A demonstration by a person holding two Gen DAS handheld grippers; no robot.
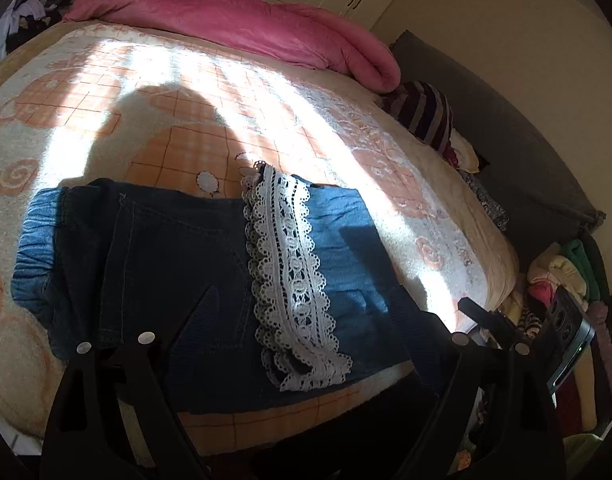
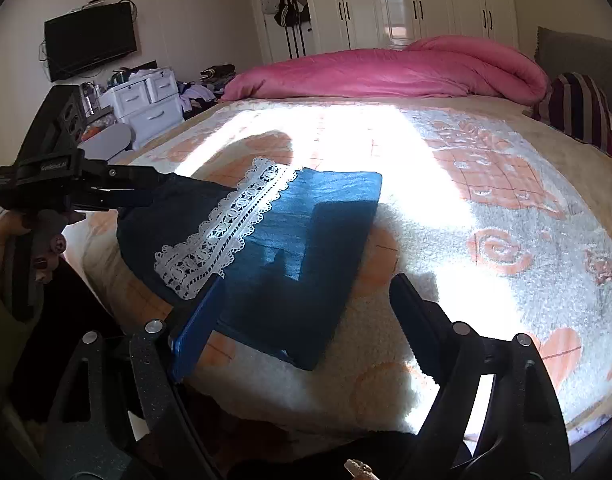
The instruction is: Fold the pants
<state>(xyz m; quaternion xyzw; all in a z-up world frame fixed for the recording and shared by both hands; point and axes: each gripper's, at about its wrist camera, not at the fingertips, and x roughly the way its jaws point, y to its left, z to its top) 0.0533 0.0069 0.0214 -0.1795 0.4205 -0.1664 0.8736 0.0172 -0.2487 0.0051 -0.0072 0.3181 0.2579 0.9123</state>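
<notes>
I'm looking at the dark blue denim pants with a white lace trim band, folded into a compact rectangle near the front edge of the bed, half in sun and half in shadow. The lace band runs across the top layer, and the elastic waistband bunches at the left end in my left view. Under them lies the fluffy cream blanket with orange checks and swirls.

My left gripper hovers right over the folded denim, its 2 fingers spread wide, nothing between them. My right gripper is spread apart too; its blue-padded left finger sits at the near corner of the pants, whether touching I can't tell, and the other finger is over bare blanket. In the right view I see the left gripper reaching in from the side, its tips over the dark end of the pants.

Farther back, a rolled pink duvet lies across the bed, a striped maroon pillow beside it, white wardrobes behind.
</notes>
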